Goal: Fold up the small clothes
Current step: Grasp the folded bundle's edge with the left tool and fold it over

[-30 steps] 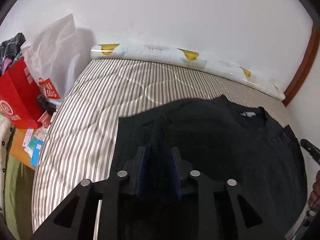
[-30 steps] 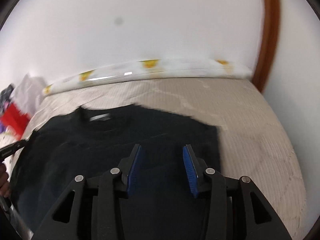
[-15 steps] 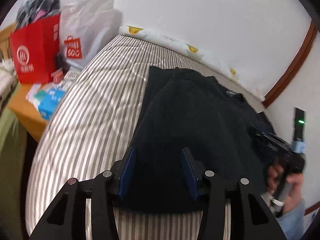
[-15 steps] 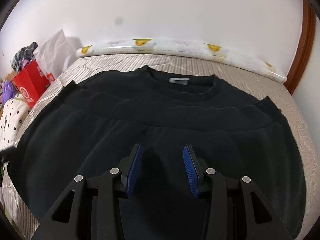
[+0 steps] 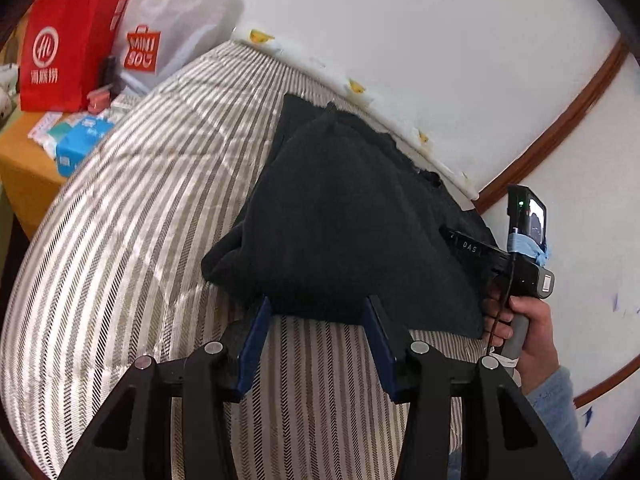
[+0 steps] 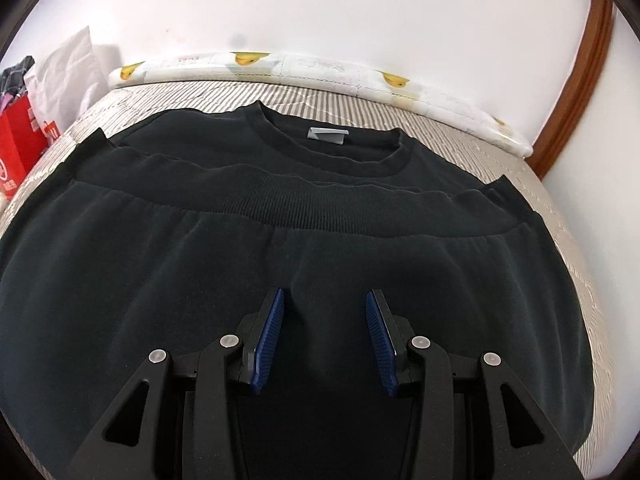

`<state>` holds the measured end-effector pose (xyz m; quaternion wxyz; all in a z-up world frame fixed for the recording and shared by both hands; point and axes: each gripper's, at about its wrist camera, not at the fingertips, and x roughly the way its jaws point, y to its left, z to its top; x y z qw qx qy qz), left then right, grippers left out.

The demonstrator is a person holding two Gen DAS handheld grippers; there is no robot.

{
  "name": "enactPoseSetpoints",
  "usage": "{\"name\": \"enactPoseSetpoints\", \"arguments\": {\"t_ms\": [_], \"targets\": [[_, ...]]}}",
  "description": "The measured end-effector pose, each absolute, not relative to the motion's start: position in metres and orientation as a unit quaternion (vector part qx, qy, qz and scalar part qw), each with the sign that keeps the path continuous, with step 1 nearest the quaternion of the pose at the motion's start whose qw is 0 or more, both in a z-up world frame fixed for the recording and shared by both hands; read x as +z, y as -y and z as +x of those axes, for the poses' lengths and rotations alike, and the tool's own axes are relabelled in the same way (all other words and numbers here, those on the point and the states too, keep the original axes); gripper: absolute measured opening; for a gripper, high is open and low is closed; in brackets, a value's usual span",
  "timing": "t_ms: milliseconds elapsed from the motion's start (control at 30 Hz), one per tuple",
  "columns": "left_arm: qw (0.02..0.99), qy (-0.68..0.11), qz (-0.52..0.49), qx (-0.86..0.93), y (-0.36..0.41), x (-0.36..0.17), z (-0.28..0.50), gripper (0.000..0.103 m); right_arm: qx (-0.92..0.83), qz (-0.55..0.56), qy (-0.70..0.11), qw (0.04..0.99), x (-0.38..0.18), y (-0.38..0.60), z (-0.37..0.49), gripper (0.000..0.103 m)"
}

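Note:
A black sweatshirt [image 6: 320, 248] lies on the striped bed, folded bottom-up so its ribbed hem [image 6: 304, 204] sits just below the collar with a grey label [image 6: 327, 136]. In the left wrist view it is a dark heap [image 5: 340, 220] seen from its left side. My left gripper [image 5: 318, 320] is open and empty at the near folded edge. My right gripper [image 6: 325, 312] is open and empty, hovering over the folded front. The right gripper's body [image 5: 516, 264], held by a hand, shows at the right of the left wrist view.
The striped mattress [image 5: 132, 240] extends left and toward me. A duck-print bumper [image 6: 340, 72] lines the white wall. A red bag [image 5: 68, 40], a white Miniso bag [image 5: 160, 32] and small boxes [image 5: 76, 140] sit on a side table at the bed's left.
My left gripper was shut on the garment a second ago; it has opened, let go and drawn back to the left edge. My right gripper swung to face the folded sweatshirt squarely.

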<state>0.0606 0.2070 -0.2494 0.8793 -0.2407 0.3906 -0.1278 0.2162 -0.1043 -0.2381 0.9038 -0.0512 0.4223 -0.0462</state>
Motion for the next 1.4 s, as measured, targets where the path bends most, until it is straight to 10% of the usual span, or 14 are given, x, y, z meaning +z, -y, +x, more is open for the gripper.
{"name": "enactPoseSetpoints", "arguments": {"t_ms": [600, 867, 1400], "targets": [[0.864, -0.379, -0.306, -0.127, -0.213, -0.260, 0.096, 0.042, -0.025, -0.061, -0.416, 0.907, -0.237, 0.099, 0.144, 0.042], [0.865, -0.379, -0.321, -0.077, -0.208, -0.252, 0.101, 0.024, 0.037, -0.079, -0.422, 0.902, -0.237, 0.108, 0.087, 0.042], [0.928, -0.299, -0.177, -0.135, -0.074, -0.122, 0.108, 0.016, 0.004, 0.041, -0.381, 0.923, -0.212, 0.241, 0.008, 0.042]]}}
